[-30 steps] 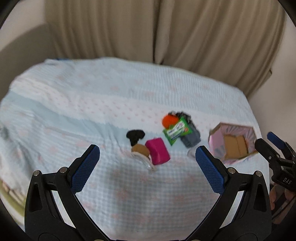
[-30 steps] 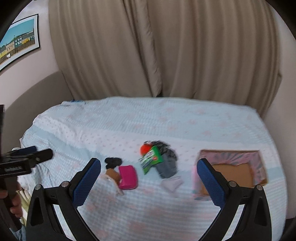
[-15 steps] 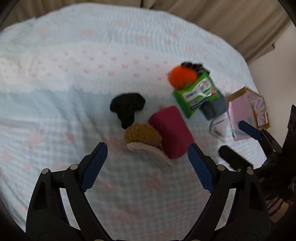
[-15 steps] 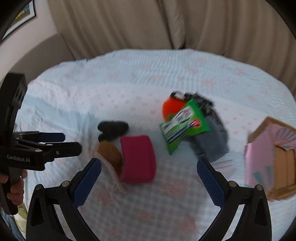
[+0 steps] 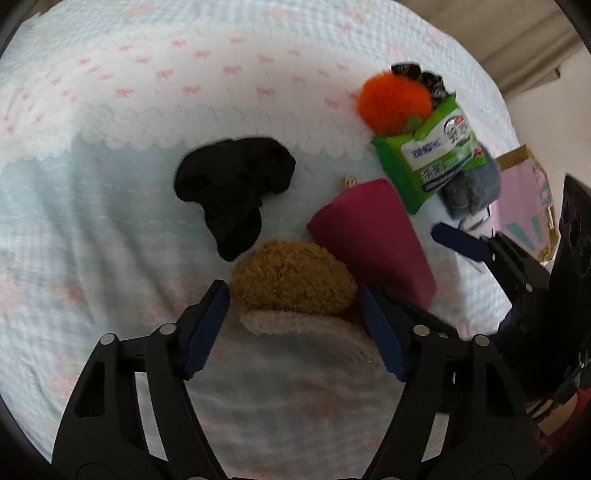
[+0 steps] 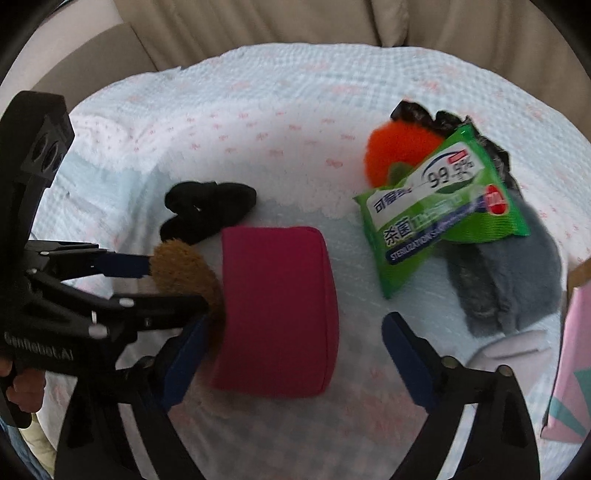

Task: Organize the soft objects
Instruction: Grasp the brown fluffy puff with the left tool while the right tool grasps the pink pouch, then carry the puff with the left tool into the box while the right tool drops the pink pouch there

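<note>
Closest to the left wrist camera, the left tool (image 5: 295,325) points steeply down at the bed (image 5: 110,110), its blue pads standing either side of a brown fuzzy slipper (image 5: 291,282) with a cream lining. Its jaws have just been closing, yet a little gap shows at each pad, so the slipper sits between them ungripped.

Just beside it, the right tool (image 6: 295,354) hangs over a magenta pouch (image 6: 277,314), which lies flat on the bedcover and touches the slipper along its left edge. Those jaws have also just been closing; they are still wide, one pad close against the pouch's left edge, the other well clear of its right edge, so nothing is held. From the right wrist view the left tool (image 6: 173,284) comes in from the left edge with the brown slipper at its tips, a person's fingers (image 6: 18,387) around its handle.

Behind the slipper lies a crumpled black cloth (image 5: 232,188), apart from the pouch. Farther right, a green wipes packet (image 6: 439,210) leans over a grey fuzzy item (image 6: 509,280), with an orange pompom (image 6: 395,155) and something black and ruffled behind it. A pink box (image 6: 576,350) stands at the right edge. Beige curtains (image 6: 258,22) hang beyond the bed.
</note>
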Demonstrator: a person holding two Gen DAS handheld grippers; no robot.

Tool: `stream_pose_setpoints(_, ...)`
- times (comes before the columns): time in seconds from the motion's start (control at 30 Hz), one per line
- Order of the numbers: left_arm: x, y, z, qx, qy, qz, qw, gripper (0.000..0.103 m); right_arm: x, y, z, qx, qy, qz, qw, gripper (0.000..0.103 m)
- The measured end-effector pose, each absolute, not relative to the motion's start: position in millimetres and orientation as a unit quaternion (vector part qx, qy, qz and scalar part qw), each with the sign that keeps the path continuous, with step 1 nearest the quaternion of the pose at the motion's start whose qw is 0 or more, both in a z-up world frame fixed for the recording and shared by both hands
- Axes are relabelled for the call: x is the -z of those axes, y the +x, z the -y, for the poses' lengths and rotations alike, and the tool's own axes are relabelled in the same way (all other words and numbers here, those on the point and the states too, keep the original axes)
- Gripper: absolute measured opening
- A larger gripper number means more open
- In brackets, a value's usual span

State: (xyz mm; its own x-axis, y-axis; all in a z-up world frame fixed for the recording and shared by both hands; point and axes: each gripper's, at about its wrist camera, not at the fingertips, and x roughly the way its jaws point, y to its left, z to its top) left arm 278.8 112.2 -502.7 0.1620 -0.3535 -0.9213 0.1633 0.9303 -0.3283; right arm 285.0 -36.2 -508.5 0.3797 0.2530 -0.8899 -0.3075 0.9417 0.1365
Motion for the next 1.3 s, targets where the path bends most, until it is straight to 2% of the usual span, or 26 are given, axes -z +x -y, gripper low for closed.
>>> stream_pose_setpoints(0.03, 506.5, 279.7, -111.8, 0.169, -0.08, -0.628, 0.756, 0.065, 511.5, 287.5, 35.7, -0.172, -0.027, -0.536, 0.826, 0.082)
stream_pose_setpoints(0.17, 516.2, 280.3, -107.4, 0.163, -0.079, -0.637, 0.75, 0.054, 520.9, 290.8, 27.8, -0.2, -0.024, -0.551, 0.81, 0.063)
stream_pose_setpoints(0.2, 516.3, 279.6, -106.2, 0.164, -0.077, -0.635, 0.751, 0.051, 521.9, 290.9, 25.2, -0.2, -0.03, -0.551, 0.81, 0.062)
stream_pose_setpoints(0.37, 515.7, 281.6, -101.6, 0.165, -0.072, -0.633, 0.753, 0.047, 521.4, 289.6, 21.3, -0.195, -0.037, -0.545, 0.815, 0.051)
stream_pose_setpoints(0.5, 508.5, 280.4, -97.5, 0.169, -0.059, -0.623, 0.761, 0.045, 518.8, 291.1, 20.3, -0.19, -0.035, -0.544, 0.817, 0.045)
stream_pose_setpoints(0.7, 483.6, 273.4, -99.3, 0.174, -0.044, -0.605, 0.776, 0.041, 506.4, 288.1, 21.7, -0.173, -0.033, -0.542, 0.822, 0.042)
stream_pose_setpoints(0.9, 438.2, 266.0, -106.2, 0.172, -0.048, -0.589, 0.788, 0.041, 469.3, 279.1, 31.8, -0.153, -0.021, -0.528, 0.835, 0.042)
stream_pose_setpoints(1.3, 293.0, 244.5, -60.9, 0.174, -0.029, -0.526, 0.832, 0.041, 328.9, 245.9, 94.6, -0.109, 0.016, -0.471, 0.875, 0.042)
